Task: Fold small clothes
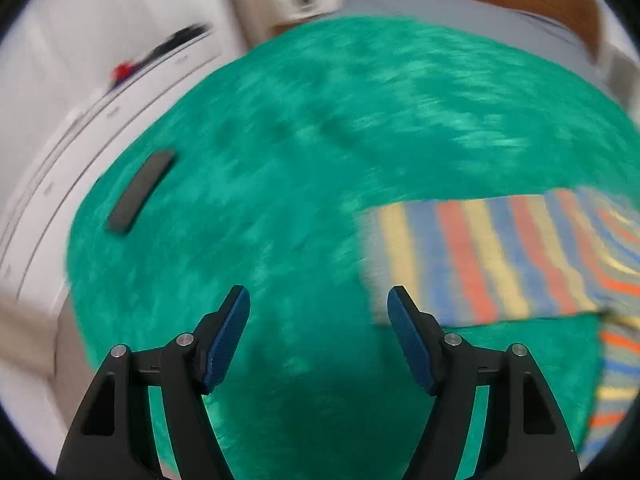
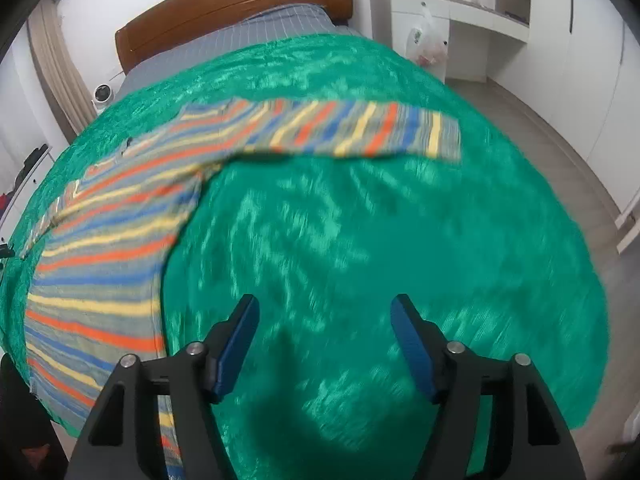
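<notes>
A small striped long-sleeved shirt in grey, blue, orange and yellow lies flat on a green blanket. In the right wrist view its body [image 2: 100, 264] fills the left side and one sleeve [image 2: 352, 128] stretches out to the right. In the left wrist view the other sleeve [image 1: 480, 260] lies at the right. My left gripper [image 1: 319, 300] is open and empty above the blanket, just left of that sleeve's cuff. My right gripper [image 2: 325, 308] is open and empty over bare blanket, right of the shirt's body and below the sleeve.
The green blanket [image 2: 400, 240] covers a bed with a wooden headboard [image 2: 240, 4]. A dark flat remote-like bar [image 1: 140, 192] lies on the blanket at the left. White cabinets [image 2: 580, 60] and a bag [image 2: 428, 40] stand to the right, with grey floor beside the bed.
</notes>
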